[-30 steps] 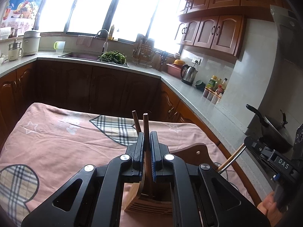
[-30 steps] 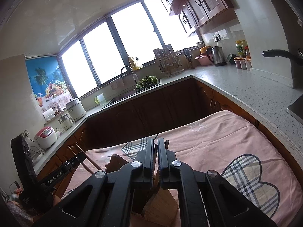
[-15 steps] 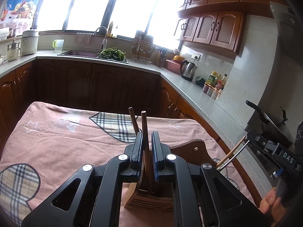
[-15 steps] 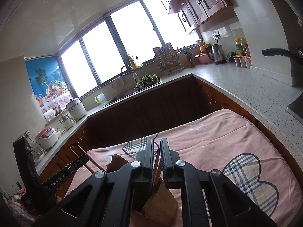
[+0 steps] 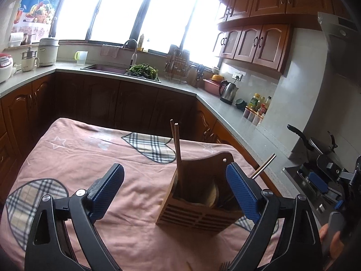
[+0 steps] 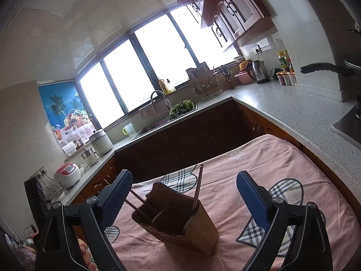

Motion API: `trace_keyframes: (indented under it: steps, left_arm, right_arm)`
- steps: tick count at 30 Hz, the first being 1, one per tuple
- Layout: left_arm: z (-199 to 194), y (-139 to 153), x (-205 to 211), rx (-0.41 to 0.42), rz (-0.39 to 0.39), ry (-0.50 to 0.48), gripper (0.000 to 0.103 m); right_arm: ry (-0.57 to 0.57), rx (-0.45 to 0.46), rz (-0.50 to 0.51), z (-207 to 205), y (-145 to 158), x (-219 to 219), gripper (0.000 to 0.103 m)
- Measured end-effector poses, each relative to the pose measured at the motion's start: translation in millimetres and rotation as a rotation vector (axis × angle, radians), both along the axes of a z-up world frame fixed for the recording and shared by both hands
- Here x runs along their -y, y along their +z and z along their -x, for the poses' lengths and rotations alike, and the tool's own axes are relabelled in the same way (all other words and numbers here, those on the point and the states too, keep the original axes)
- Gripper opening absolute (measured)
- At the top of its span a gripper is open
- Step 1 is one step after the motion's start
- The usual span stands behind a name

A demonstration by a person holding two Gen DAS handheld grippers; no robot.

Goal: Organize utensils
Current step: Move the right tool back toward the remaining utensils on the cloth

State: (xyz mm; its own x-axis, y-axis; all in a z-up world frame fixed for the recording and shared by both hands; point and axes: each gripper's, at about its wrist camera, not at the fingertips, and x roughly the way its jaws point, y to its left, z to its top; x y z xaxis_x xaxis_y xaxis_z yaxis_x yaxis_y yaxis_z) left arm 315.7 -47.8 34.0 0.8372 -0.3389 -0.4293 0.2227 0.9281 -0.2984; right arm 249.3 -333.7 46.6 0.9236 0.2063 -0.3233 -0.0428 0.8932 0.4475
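Note:
A wooden utensil holder stands on the pink cloth. A pair of brown chopsticks stands upright in its left compartment, and a metal handle leans out on the right. My left gripper is open and empty, just in front of the holder. In the right wrist view the holder holds chopsticks on the right and another pair leaning left. My right gripper is open and empty above it.
The grey kitchen counter wraps around the table, with a kettle, spice bottles, a sink and a pan. The right gripper also shows at the right edge of the left wrist view.
Both grippers have opened wide and let go of their chopsticks, which now stand in the holder. Both have drawn back from the holder.

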Motion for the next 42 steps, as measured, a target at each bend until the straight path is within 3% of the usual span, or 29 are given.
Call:
trace_keyframes:
  steps: [11,20,30,42]
  left_arm:
    - [76,-32,-29,-0.124,0.003,0.02,0.095]
    - [119,-49,-40,-0.165,0.011,0.015,0.095]
    - [146,-77,-41,-0.224,0.008,-0.002,0.095]
    - [151,-104,-37,-0.29,-0.005,-0.005,0.095]
  right_arm:
    - [0.019,-0.055,0.002,77,-14,-2,0.098]
    - [0.037,-0.121,0.043,126,-34,-12,0.098]
    - [0.049,-0.2,0.072,160,-72,-24,0.098]
    - [0.055,-0.276,0.093,169,-104,-28,0.098]
